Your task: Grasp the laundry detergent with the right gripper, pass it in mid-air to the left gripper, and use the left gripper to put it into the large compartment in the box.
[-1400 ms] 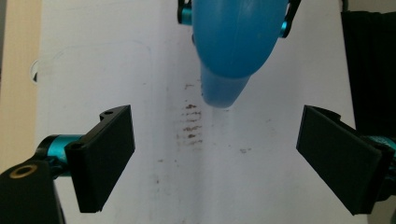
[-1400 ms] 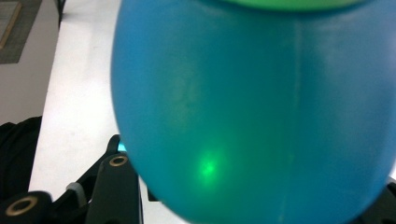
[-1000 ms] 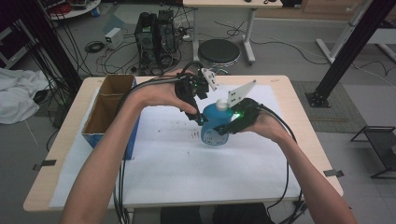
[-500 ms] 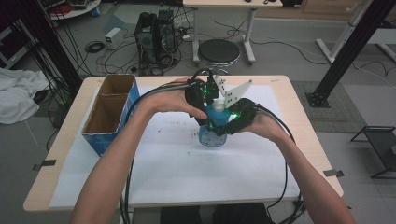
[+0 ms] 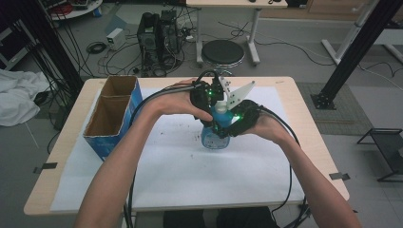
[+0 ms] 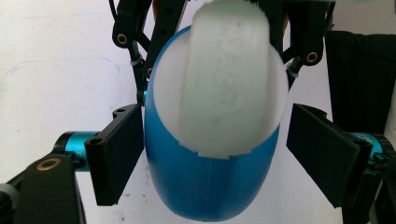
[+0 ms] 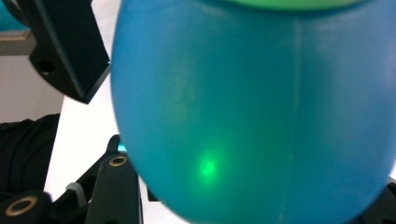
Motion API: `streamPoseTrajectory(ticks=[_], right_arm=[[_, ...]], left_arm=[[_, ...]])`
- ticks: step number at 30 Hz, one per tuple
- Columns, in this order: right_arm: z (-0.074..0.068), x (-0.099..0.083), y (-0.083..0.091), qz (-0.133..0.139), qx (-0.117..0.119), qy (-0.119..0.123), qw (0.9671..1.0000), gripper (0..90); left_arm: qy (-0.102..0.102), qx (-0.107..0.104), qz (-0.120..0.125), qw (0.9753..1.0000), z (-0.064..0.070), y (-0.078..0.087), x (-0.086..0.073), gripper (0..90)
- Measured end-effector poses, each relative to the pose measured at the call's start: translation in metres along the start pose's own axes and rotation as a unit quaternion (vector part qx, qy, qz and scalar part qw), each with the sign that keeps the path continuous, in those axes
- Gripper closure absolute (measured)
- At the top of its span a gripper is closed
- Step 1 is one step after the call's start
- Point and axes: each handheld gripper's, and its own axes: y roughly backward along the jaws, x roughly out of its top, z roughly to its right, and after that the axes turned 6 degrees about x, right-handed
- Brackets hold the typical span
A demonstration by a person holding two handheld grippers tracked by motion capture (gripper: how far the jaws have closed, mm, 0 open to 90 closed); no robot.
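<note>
Near the tabletop's far edge, the left gripper (image 6: 212, 154) straddles the blue bottle (image 6: 205, 186), jaws released; the right gripper (image 5: 228, 127) seemingly clasps it.

bottle (image 7: 261, 112): top and right side cut off, blurred | my right fingers (image 7: 70, 46): one hidden behind bottle | cap (image 6: 231, 74): blurred

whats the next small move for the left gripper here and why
Probably close the left gripper on the white cap: its jaws stand open on either side of the blue bottle, apart from it, while the right gripper seems to steady the body.
</note>
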Motion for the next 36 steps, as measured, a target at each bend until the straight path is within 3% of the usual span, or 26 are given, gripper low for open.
streamPoseTrajectory(ticks=[13,20,21,22,23,27,28,29,36], right_arm=[[-0.0016,0.0011,0.0001,-0.003,0.005,-0.009,0.9999,45.7],[-0.0008,0.0009,-0.0008,0.0,0.006,-0.004,1.0,45.7],[0.0006,0.001,-0.0014,0.002,0.008,0.005,1.0,45.6],[-0.0008,0.0009,-0.0007,-0.003,0.006,-0.005,1.0,45.7],[-0.0047,0.0021,-0.0031,0.011,0.012,-0.03,0.9994,45.6],[-0.0058,0.0022,-0.0026,0.007,0.011,-0.037,0.9992,45.7],[-0.0084,0.0032,-0.0026,0.006,0.013,-0.054,0.9984,45.6],[-0.0064,0.0024,-0.0028,0.007,0.013,-0.042,0.999,45.6],[-0.0066,0.0028,-0.0033,0.006,0.013,-0.037,0.9992,45.6]], left_arm=[[-0.001,-0.004,-0.007,1.0,0.0002,-0.0033,0.002,25.5],[-0.003,-0.002,-0.007,1.0,0.0001,-0.0043,0.002,29.2],[-0.002,-0.003,-0.006,1.0,0.0,-0.0046,0.002,29.7],[-0.002,-0.003,-0.006,1.0,0.0,-0.0046,0.002,30.1],[-0.002,-0.001,-0.01,1.0,-0.0003,-0.0046,0.0021,30.9],[-0.001,-0.001,-0.009,1.0,-0.0009,-0.0048,0.0022,32.7],[-0.001,-0.001,-0.01,0.9999,-0.0009,-0.0049,0.0025,32.8],[-0.002,0.003,-0.01,0.9999,-0.0006,-0.005,0.0025,33.0],[-0.001,0.003,-0.009,1.0,-0.0001,-0.005,0.0019,37.0]])
